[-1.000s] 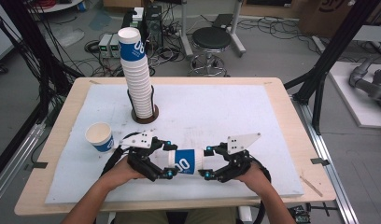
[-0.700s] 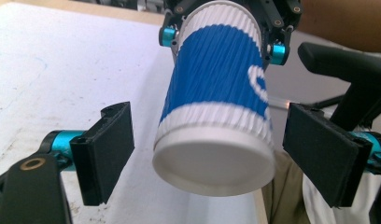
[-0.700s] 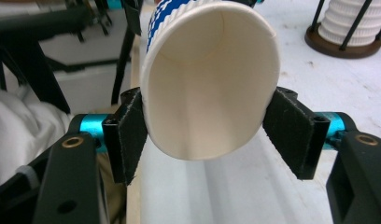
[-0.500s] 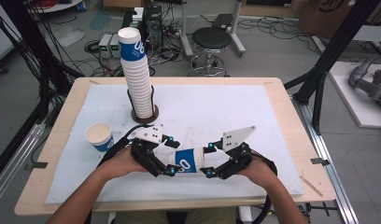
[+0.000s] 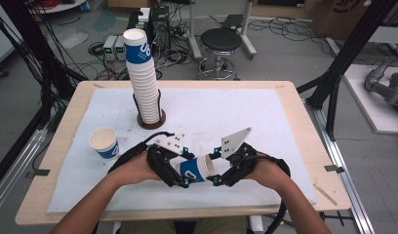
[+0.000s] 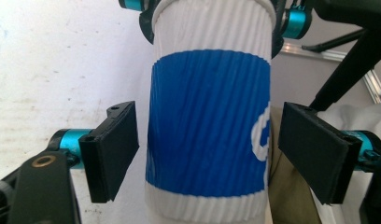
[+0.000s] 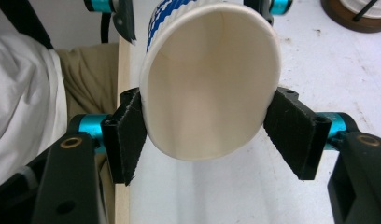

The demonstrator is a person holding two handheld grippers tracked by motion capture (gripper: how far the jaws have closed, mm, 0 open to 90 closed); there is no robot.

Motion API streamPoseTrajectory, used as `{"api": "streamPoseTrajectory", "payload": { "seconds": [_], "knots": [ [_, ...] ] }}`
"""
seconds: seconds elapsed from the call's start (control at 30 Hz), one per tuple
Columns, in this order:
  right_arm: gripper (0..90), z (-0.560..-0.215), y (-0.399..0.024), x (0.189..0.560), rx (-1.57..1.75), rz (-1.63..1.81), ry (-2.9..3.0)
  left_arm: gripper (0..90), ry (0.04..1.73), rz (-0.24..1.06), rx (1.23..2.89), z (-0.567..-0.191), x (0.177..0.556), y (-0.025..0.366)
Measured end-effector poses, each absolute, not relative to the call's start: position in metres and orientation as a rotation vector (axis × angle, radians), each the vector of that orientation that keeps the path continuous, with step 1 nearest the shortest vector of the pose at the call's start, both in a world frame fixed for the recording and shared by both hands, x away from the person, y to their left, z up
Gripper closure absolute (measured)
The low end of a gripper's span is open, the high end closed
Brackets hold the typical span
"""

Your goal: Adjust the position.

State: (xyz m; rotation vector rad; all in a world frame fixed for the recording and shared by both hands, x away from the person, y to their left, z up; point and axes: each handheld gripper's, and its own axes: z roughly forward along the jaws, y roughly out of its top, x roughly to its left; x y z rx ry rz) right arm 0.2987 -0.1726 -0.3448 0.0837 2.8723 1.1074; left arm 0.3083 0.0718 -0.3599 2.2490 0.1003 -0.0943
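Here we are at the near edge of the desk (image 5: 285,126): a white ribbed paper cup with a blue band (image 5: 196,169) lies on its side in the air between both tools, its long axis running left to right across the high view, mouth toward the right gripper (image 5: 218,166), base toward the left gripper (image 5: 181,169). The right gripper's jaws are clamped on the cup's rim, squeezing the mouth slightly oval, as its own view shows (image 7: 209,84). The left gripper's jaws have just been closing in around the blue band, cup between them, yet its own view (image 6: 209,126) shows a sliver of daylight at each pad, so they are not pressing. Off to the left stands a single matching paper cup (image 5: 104,143), and behind it the tall stack of cups on its round wooden base (image 5: 143,78). My read: the left side takes over next, and it is squarely lined up across the cup's axis
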Motion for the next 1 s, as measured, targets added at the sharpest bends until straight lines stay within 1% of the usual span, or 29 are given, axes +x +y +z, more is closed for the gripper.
{"api": "streamPoseTrajectory", "payload": {
  "seconds": [0.3, 0.5, 0.87, 1.0],
  "knots": [
    [32.0, -0.34, -0.162, 0.297, 0.035, 0.999, 2.905, 22.0, 0.089, -0.102, 2.349, -0.362, 0.308, 0.062],
    [32.0, -0.34, -0.155, 0.296, 0.012, 0.92, 2.932, 24.8, 0.078, -0.116, 2.398, -0.363, 0.308, 0.057],
    [31.9, -0.337, -0.143, 0.293, -0.047, 0.803, 2.949, 30.2, 0.084, -0.156, 2.439, -0.37, 0.308, 0.051],
    [31.5, -0.336, -0.14, 0.293, -0.046, 0.758, 2.962, 30.0, 0.09, -0.17, 2.438, -0.373, 0.308, 0.05]
  ]
}}
